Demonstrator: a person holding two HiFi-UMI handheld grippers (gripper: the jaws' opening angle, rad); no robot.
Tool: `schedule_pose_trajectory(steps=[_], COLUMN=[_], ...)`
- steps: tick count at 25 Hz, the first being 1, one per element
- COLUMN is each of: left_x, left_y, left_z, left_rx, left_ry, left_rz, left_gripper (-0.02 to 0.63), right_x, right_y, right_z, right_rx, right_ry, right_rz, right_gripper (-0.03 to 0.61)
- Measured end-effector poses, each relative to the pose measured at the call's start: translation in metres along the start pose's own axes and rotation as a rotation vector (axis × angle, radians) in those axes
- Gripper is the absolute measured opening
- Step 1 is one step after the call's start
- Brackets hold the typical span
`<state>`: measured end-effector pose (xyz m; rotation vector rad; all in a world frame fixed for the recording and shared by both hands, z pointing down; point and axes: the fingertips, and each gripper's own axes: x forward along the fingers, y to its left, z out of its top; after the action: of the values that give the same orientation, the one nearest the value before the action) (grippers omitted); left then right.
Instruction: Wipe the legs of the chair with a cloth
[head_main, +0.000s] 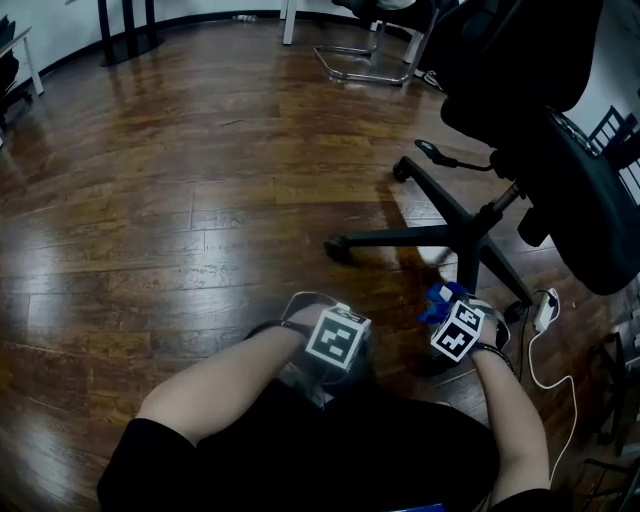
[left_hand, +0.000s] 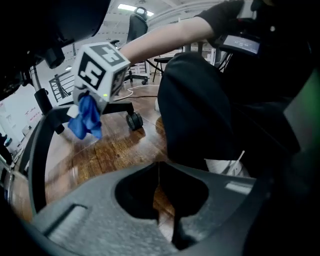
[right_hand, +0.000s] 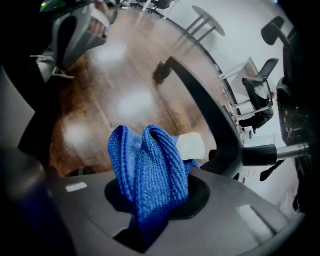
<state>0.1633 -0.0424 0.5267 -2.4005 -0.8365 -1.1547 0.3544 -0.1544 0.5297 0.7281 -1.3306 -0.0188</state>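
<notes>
A black office chair (head_main: 560, 150) stands at the right on a star base. One leg (head_main: 400, 238) runs left to a caster (head_main: 337, 247); another reaches up-left to a caster (head_main: 402, 168). My right gripper (right_hand: 150, 200) is shut on a bunched blue cloth (right_hand: 147, 170), which has a white tag. In the head view the cloth (head_main: 440, 302) hangs just in front of the base, below the column (head_main: 470, 240). A chair leg (right_hand: 210, 110) curves close behind the cloth. My left gripper (left_hand: 159, 172) is shut and empty, held near the person's lap beside the right one.
Wooden floor (head_main: 200, 200) spreads to the left and ahead. A second chair with a chrome sled base (head_main: 365, 60) stands at the back. A white cable and plug strip (head_main: 545, 310) lie right of the chair base. Dark table legs (head_main: 125, 30) are at the top left.
</notes>
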Motion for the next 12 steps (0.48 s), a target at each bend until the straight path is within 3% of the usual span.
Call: schedule_pose_trajectory(steps=[3, 6, 9, 12], left_x=[-0.008, -0.012, -0.013, -0.009], left_y=[0.005, 0.008, 0.008, -0.001], left_z=[-0.006, -0.009, -0.006, -0.005], left_rx=[-0.001, 0.014, 0.039, 0.032], left_ry=[0.027, 0.062, 0.070, 0.070], left_rz=[0.036, 0.064, 0.075, 0.032], left_gripper=[0.002, 0.002, 0.002, 0.002], right_x=[-0.014, -0.027, -0.028, -0.020], right_y=[0.056, 0.095, 0.101, 0.086], right_z=[-0.009, -0.017, -0.020, -0.017], right_rx=[-0.058, -0.054, -0.064, -0.057], right_ry=[0.000, -0.006, -0.009, 0.007], right_rz=[0.085, 0.168, 0.167, 0.141], right_gripper=[0.089, 0.089, 0.089, 0.089])
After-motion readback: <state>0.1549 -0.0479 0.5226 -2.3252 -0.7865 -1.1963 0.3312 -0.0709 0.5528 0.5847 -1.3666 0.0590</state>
